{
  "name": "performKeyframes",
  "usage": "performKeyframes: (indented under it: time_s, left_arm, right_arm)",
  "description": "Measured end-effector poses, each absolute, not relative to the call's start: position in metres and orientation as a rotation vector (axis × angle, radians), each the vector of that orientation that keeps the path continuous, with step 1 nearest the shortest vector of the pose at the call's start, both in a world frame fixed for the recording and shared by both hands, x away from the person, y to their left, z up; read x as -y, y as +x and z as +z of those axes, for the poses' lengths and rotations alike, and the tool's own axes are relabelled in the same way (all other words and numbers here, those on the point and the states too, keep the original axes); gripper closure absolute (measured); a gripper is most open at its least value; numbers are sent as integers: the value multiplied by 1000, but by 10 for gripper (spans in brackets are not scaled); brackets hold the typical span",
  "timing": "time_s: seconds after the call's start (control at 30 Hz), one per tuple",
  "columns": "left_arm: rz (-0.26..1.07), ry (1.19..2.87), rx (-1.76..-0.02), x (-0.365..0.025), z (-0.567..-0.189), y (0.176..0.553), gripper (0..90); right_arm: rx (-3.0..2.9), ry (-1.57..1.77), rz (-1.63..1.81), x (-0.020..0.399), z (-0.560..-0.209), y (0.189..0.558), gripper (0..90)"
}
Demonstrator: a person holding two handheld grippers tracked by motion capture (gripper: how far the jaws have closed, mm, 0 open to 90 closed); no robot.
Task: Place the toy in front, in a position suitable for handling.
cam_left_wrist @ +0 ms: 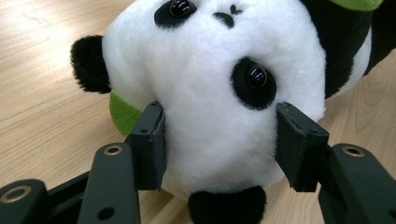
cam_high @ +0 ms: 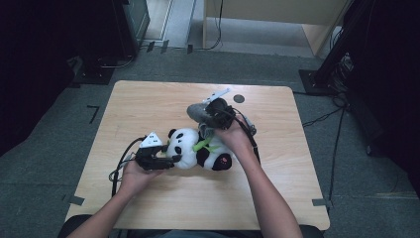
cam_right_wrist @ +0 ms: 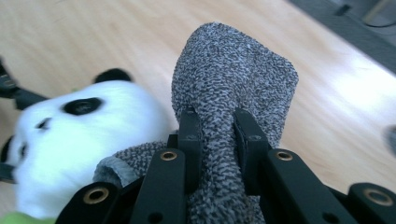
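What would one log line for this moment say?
left tongs: shut on panda plush head | right tongs: shut on grey sock | panda lying on table

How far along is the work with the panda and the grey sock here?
Done: left gripper clamps the panda plush's head; right gripper pinches the grey sock. In hand: sock held up beside the panda. Left: the sock isn't on the panda yet.

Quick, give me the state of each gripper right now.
Left gripper: shut on the panda plush, jaws pressing both sides of its head.
Right gripper: shut on the grey sock, pinching a fold of it.
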State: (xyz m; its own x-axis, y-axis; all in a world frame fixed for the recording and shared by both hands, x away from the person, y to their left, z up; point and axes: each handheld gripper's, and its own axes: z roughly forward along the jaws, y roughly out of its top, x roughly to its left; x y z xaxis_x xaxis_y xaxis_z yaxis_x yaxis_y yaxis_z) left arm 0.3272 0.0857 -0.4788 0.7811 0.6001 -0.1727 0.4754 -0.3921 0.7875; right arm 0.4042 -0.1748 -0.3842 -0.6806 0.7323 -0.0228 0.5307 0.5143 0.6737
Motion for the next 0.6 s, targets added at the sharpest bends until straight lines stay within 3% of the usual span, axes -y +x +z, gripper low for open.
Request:
performKeyframes:
  time_s: [0.1,0.33,0.6]
  left_arm:
    - [174,2055,-806,-85,-479,327,428]
    - [178,2056,-807,-85,-478,328,428]
    - [175,2060,-808,-85,-478,328,428]
  right_arm:
    - [-2372,1073,1012,191,-366,402,767]
    - [-2354,989,1155,182,-340,390,766]
    - [-2525,891,1117,131,-370,386,765]
